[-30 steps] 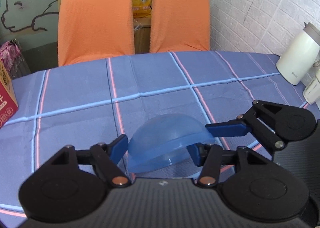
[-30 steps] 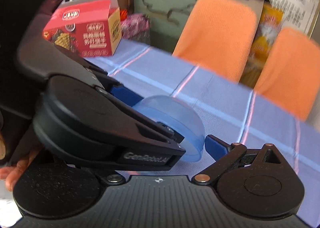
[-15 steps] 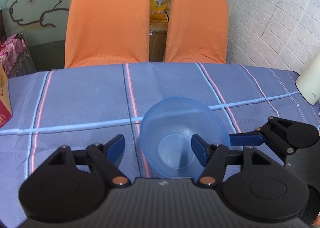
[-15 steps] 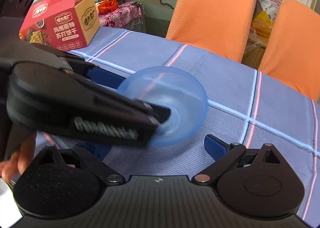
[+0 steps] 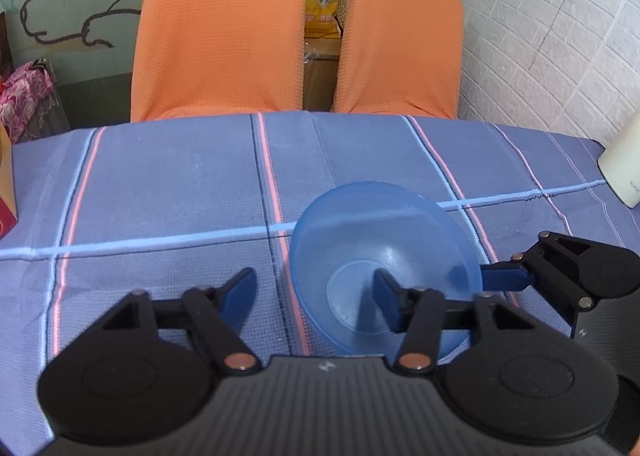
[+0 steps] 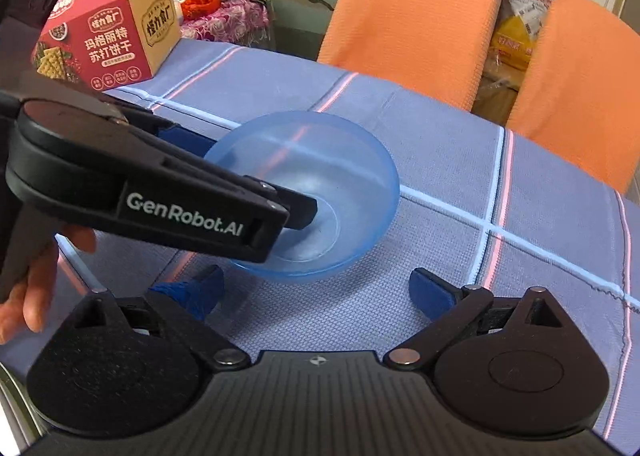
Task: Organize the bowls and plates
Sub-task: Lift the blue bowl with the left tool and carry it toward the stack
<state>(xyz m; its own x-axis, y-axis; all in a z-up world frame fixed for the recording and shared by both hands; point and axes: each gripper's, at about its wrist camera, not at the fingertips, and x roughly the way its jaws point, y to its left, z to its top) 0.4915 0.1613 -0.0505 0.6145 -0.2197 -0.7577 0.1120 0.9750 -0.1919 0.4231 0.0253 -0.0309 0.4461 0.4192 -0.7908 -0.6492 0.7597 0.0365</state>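
- Blue-checked cloth worktop (image 5: 168, 192) carries a translucent blue plastic bowl (image 6: 320, 184), upright.
- My left claw (image 5: 316, 292) gapes, one finger inside the bowl.
- My right claw (image 6: 316, 288) gapes, holding nothing.
- Only the right view shows the red biscuit carton (image 6: 108, 36) whole.

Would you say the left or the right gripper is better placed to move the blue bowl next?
Left. The left gripper is open with one finger inside the upright blue bowl, straddling its near wall. The right gripper is open too, but the bowl lies beyond its fingertips.
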